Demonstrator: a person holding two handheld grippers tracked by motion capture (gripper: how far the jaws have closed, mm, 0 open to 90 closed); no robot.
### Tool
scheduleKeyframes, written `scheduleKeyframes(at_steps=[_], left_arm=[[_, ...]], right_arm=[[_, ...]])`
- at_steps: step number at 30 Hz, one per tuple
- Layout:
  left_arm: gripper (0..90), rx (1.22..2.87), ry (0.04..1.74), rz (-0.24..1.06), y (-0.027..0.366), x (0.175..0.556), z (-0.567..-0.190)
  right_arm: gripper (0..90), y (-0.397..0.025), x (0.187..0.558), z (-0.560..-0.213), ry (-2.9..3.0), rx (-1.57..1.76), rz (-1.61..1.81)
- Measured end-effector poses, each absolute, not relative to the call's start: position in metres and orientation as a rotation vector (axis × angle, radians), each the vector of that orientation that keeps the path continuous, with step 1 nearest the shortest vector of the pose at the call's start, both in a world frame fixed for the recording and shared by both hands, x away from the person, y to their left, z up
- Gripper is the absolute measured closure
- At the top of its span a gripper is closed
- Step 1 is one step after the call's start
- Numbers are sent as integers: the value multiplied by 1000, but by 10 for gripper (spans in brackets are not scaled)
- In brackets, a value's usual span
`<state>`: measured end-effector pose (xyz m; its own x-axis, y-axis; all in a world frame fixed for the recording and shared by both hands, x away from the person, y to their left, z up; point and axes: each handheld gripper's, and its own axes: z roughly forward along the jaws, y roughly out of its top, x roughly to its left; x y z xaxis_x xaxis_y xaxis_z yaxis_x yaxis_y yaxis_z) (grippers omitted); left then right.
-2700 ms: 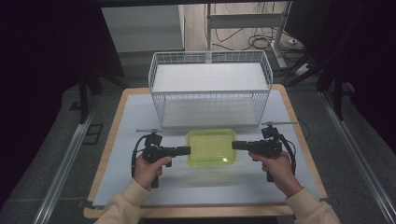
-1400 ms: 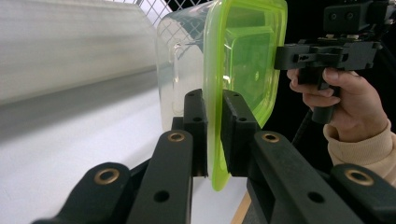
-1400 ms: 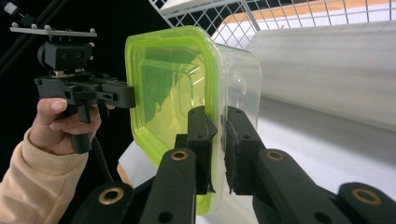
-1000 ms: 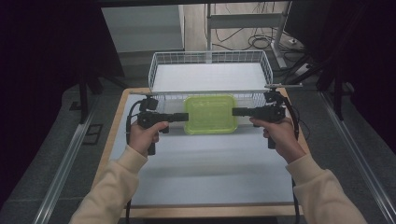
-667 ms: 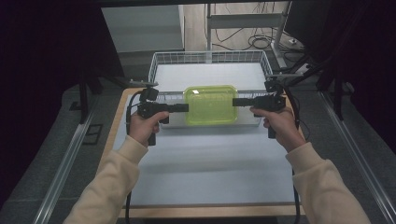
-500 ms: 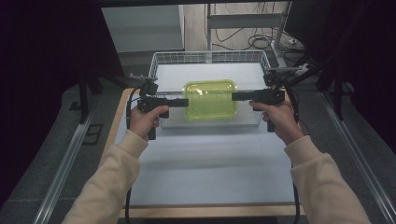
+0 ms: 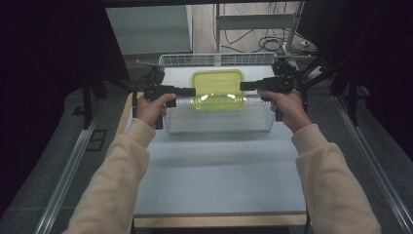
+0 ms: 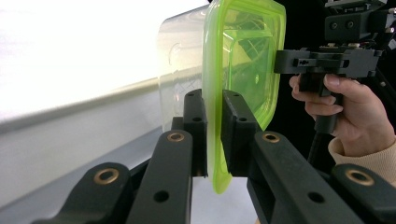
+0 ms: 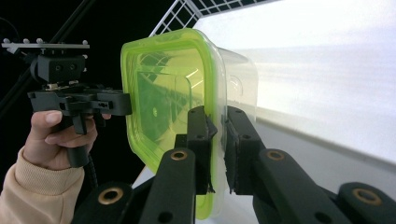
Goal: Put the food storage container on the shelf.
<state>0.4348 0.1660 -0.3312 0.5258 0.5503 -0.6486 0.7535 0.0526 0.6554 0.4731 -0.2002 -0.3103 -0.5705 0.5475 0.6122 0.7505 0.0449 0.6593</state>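
We hold the green-lidded box (image 7: 217,88) over the wire basket (image 7: 217,117), left gripper (image 7: 191,91) and right gripper (image 7: 243,86) jaws clamped on its rim.

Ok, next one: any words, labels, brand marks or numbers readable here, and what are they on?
None can be read.
The clear container under the green lid has a faint round embossed mark on its wall, too blurred to make out.
Left gripper, right gripper and wire basket: no print visible.

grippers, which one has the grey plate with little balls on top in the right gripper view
The left gripper, held in the far hand; the right gripper there shows just its black jaws shut on the green container rim.
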Motion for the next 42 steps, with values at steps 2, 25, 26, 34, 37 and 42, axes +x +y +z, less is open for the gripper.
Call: scheduleKeyframes(at_steps=[2,25,26,34,37,42], left_arm=[[817,1617,1139,-224,166,444,-327],[806,1590,1191,-269,169,492,-329],[804,1589,1194,-266,168,492,-330],[772,1568,1205,-263,166,497,-334],[724,1573,1221,-247,165,500,-337],[598,1568,1237,-205,165,501,-339]], right_arm=[[817,-200,481,-307,-2112,-1354,-1540],[776,-193,526,-302,-2089,-1449,-1507],[768,-192,527,-302,-2090,-1453,-1508],[756,-189,531,-307,-2104,-1501,-1492],[711,-186,532,-310,-2133,-1517,-1477],[584,-185,533,-314,-2159,-1543,-1475]])
